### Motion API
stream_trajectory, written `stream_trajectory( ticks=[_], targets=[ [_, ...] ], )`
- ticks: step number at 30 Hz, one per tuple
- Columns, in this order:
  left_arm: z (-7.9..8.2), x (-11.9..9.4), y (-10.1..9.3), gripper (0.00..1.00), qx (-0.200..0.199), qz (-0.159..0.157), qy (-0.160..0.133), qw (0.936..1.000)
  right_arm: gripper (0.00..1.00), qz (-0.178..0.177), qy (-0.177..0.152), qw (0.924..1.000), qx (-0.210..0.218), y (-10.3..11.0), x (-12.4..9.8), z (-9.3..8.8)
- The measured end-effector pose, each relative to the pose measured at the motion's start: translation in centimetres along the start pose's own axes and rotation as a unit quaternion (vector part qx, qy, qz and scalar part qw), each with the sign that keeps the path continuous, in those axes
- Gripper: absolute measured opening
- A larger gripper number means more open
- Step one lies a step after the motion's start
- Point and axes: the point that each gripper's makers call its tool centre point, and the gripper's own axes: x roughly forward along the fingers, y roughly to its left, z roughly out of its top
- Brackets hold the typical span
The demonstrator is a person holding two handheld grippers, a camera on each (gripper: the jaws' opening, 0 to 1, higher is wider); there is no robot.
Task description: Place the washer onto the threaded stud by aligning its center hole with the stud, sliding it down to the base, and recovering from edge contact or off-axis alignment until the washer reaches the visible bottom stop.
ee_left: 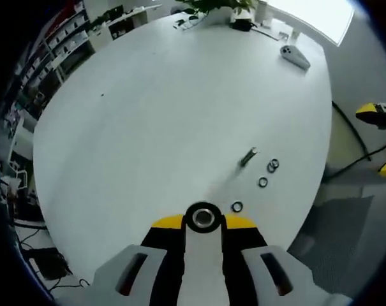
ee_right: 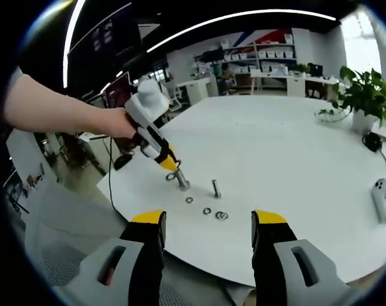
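The left gripper [ee_left: 203, 220], its fingers pinching a washer [ee_left: 203, 217], hangs just beside the upright threaded stud [ee_right: 215, 189] on the desk [ee_right: 295, 166], while the right gripper [ee_right: 208, 223] waits farther back, fingers open and empty.

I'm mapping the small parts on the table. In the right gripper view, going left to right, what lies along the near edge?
Left tongs holding a bolt → first washer → upright threaded stud beside the second washer → paired washers, all on the white table.

Bright, even light floods the white bench [ee_left: 148, 115], a window [ee_left: 320, 16] glares overexposed, ceiling light strips [ee_right: 244, 16] bend with fisheye distortion, edges soften.
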Motion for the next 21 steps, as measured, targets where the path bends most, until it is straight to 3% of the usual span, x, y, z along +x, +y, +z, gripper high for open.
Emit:
stream_trajectory(
  ticks=[9, 21],
  targets=[
    [-0.2, 1.1, -0.2, 0.19, 0.024, 0.003, 0.016, 0.9996, 0.56, 0.0, 0.001, 1.0, -0.007, 0.1, 0.0, 0.0],
    [-1.1, 1.4, 0.1, 0.18, 0.024, -0.002, 0.033, 0.9991, 0.56, -0.002, 0.001, 1.0, -0.003, 0.0, 0.0, -0.1]
  ],
)
